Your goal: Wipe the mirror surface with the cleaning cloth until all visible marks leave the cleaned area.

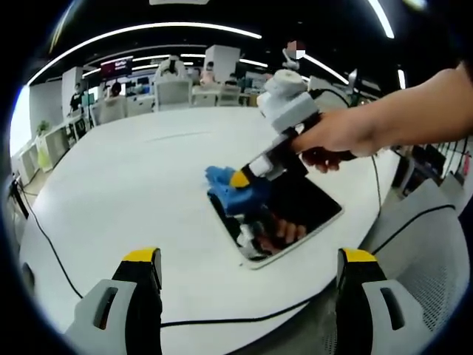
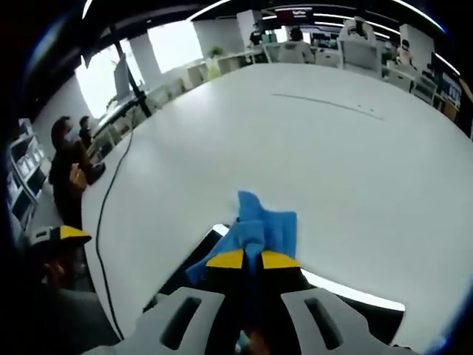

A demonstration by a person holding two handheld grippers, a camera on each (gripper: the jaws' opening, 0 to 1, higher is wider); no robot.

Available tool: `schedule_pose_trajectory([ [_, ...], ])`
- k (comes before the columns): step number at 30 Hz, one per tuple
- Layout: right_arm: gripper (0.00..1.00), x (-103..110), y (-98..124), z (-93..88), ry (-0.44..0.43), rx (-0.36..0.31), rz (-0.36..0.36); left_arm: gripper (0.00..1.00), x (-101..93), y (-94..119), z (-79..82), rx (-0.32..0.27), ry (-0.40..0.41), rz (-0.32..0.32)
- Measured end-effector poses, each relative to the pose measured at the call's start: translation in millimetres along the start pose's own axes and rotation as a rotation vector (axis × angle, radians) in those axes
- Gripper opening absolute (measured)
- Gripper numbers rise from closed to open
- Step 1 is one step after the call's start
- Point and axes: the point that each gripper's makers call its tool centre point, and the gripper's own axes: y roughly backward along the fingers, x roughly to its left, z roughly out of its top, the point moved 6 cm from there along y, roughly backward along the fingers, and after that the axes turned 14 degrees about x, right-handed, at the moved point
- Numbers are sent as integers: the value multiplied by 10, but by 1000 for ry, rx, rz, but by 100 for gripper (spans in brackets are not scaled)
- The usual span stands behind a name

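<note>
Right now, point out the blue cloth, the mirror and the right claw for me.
blue cloth (image 2: 267, 223), right gripper view, on its upper folds.
mirror (image 1: 314, 205), left gripper view, on its dark bare glass.
right claw (image 2: 251, 260), right gripper view, between its yellow tips, shut on the cloth.

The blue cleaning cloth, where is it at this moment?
In the left gripper view the cleaning cloth lies on the far-left end of the mirror on the white table, pinched by the right gripper.
</note>
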Motion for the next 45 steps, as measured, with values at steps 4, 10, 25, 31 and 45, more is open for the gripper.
schedule_pose_trajectory([
  [4,1,-18,16,-21,-5,7,-5,99,-10,-5,-5,7,-7,-3],
  [10,1,-15,23,-42,-25,-1,-10,99,-12,-9,-7,8,-9,-6],
  [25,1,126,101,-238,-42,-5,-45,99,-15,-17,-7,14,-21,0],
  [31,1,217,137,-355,-51,-11,-43,99,-20,-17,-9,16,-28,-2],
  [45,1,359,217,-582,-64,-7,-22,99,1,19,31,-19,-26,14],
])
